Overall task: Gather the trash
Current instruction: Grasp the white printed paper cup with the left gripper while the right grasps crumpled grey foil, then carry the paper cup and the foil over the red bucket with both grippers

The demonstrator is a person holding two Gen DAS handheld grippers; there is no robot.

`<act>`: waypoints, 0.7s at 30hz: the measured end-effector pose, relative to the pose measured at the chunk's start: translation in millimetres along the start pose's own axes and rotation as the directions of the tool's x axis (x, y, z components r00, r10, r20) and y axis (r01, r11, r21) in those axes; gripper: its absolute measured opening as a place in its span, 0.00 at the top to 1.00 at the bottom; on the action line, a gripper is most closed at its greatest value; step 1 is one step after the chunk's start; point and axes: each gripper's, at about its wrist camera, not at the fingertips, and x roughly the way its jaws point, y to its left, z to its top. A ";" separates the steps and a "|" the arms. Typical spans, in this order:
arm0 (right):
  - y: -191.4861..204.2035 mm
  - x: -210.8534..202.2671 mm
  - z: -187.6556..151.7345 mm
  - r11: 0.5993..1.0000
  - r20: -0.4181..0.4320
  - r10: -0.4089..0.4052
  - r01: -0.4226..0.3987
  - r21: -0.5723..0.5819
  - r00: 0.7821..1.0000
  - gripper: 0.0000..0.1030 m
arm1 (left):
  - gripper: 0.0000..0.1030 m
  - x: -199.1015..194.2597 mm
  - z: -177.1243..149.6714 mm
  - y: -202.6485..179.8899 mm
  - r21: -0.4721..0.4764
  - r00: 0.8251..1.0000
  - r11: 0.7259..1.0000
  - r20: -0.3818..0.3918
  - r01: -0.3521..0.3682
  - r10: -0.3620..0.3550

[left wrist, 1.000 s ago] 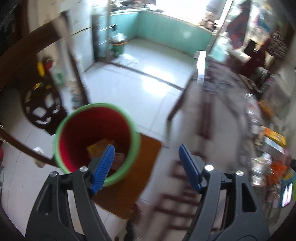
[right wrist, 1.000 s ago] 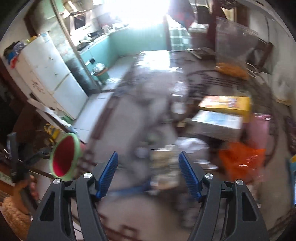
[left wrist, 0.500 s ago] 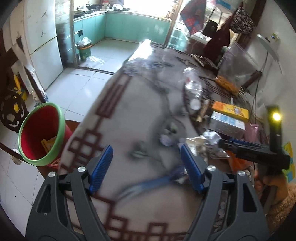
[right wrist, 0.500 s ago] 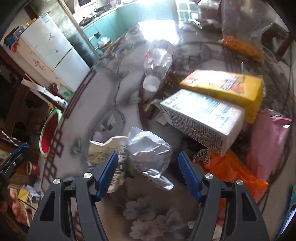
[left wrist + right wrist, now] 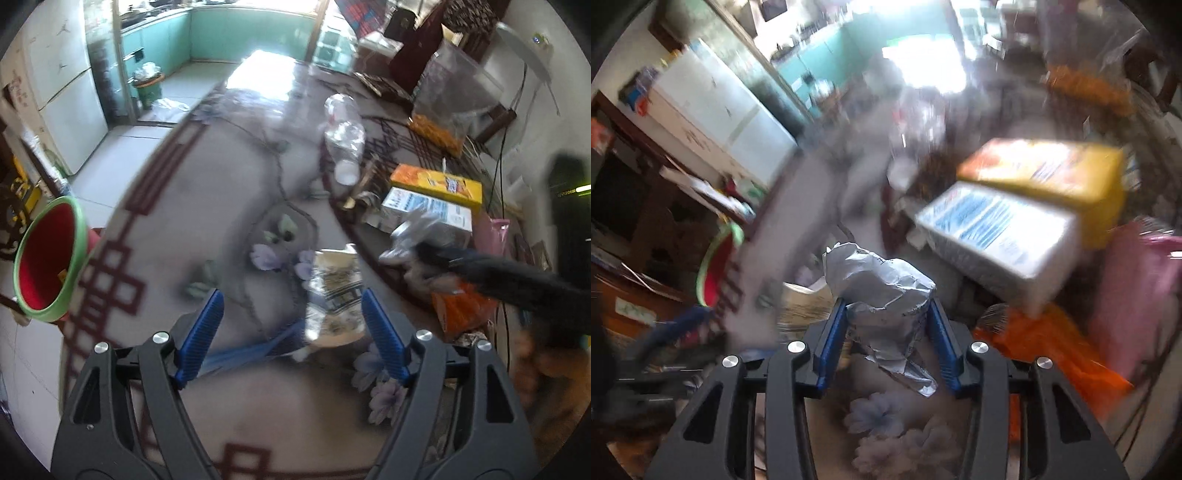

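Note:
My right gripper is shut on a crumpled silver foil wrapper and holds it above the table; it also shows in the left wrist view. My left gripper is open over the table, with a crushed printed paper cup lying between and just beyond its fingertips. A blue strip lies beside the cup. The red bin with a green rim stands on the floor off the table's left edge and shows blurred in the right wrist view.
On the floral tablecloth lie a clear plastic bottle, a yellow box, a white and blue carton, an orange bag and a pink bag. A fridge stands far left.
My right gripper closed on the foil wrapper and lifted it. My left gripper moved in over the table toward the paper cup.

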 end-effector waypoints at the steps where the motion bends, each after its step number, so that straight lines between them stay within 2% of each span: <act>1: 1.2 -15.1 -1.5 1.000 0.036 0.001 -0.001 0.006 0.999 0.58 | 0.28 5.0 0.7 -4.1 0.007 1.000 1.000 -0.007 -0.001 0.001; 5: 2.1 -51.6 -7.7 1.000 0.115 0.002 -0.005 0.025 0.993 0.58 | 0.28 30.3 4.6 -17.4 0.023 0.999 1.000 -0.042 0.012 -0.011; 12: 4.0 -74.4 -14.1 0.999 0.151 0.000 -0.007 0.045 0.989 0.57 | 0.29 65.3 4.9 -31.3 0.049 0.995 0.999 -0.101 0.016 -0.010; 13: 4.4 -75.5 -13.8 0.999 0.154 -0.003 -0.005 0.049 0.988 0.57 | 0.33 68.8 4.0 -31.8 0.048 0.994 0.999 -0.109 0.016 -0.011; 15: 4.5 -76.9 -15.3 0.998 0.162 -0.009 0.000 0.057 0.987 0.57 | 0.59 74.2 2.7 -30.7 0.034 0.990 0.999 -0.138 0.026 -0.022; 21: 9.8 -85.0 -15.5 0.998 0.189 -0.013 0.001 0.062 0.982 0.57 | 0.70 56.6 6.4 -24.1 0.008 0.994 0.998 -0.095 0.058 -0.057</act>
